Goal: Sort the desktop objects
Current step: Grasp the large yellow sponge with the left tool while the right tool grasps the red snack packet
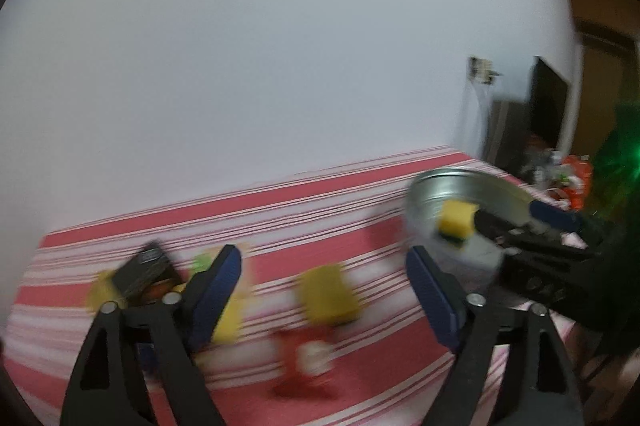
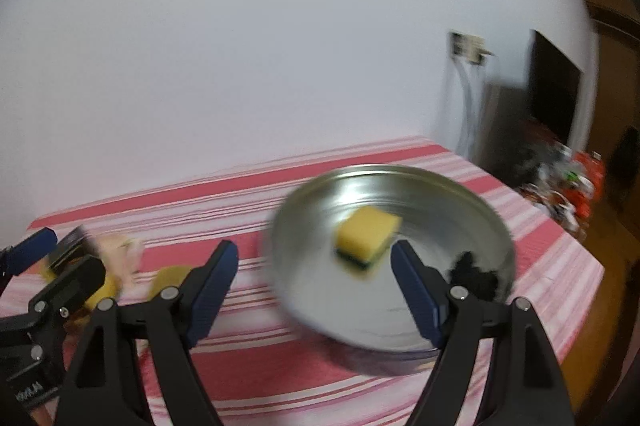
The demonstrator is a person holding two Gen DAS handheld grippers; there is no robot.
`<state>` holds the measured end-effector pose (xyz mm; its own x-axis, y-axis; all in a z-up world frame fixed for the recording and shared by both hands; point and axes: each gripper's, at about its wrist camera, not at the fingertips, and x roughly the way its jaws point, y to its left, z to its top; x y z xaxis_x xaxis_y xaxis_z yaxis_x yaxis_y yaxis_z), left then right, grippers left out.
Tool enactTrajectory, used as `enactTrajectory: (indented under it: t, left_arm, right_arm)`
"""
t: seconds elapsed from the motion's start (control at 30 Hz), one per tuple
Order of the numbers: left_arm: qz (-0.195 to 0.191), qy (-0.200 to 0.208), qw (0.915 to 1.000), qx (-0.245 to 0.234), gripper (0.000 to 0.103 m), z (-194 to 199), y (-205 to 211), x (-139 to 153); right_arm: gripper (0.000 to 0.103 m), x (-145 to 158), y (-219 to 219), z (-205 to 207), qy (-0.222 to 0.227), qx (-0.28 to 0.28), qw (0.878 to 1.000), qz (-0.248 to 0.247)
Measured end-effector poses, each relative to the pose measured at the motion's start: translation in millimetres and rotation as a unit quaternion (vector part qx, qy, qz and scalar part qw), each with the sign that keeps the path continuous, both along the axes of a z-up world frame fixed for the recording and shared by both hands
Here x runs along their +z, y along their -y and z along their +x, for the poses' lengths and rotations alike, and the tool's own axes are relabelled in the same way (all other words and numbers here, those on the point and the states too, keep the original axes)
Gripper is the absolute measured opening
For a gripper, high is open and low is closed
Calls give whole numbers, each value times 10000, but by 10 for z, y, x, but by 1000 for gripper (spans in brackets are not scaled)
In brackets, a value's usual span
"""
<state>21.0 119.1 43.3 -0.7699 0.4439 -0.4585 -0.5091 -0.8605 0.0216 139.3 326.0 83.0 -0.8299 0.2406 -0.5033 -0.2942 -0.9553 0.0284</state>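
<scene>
Left gripper released above counter clutter, near a sponge; right gripper released beside the pan, which collects sorted sponges.

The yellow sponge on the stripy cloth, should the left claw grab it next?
Probably yes: ease the open left claw down over the loose yellow sponge, then close. One sponge already sits in the metal bowl, so this one likely belongs there too. The blur hides the exact gap.

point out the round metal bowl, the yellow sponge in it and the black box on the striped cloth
round metal bowl (image 2: 460, 194), right wrist view, inner back wall
yellow sponge (image 2: 368, 230), right wrist view, top face
black box (image 1: 140, 270), left wrist view, top face
</scene>
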Motion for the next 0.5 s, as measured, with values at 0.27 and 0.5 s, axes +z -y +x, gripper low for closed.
enactTrajectory:
  t: [0.27,0.5]
  left_arm:
    - [-490,203,9931,1044,88,27,804,-245]
    - [-412,627,9897,1219,88,-21,1094,-427]
  right_arm:
    - [78,-265,753,-148,475,1421,9887,28]
    - [74,-508,945,-319,1040,1791,9773,-441]
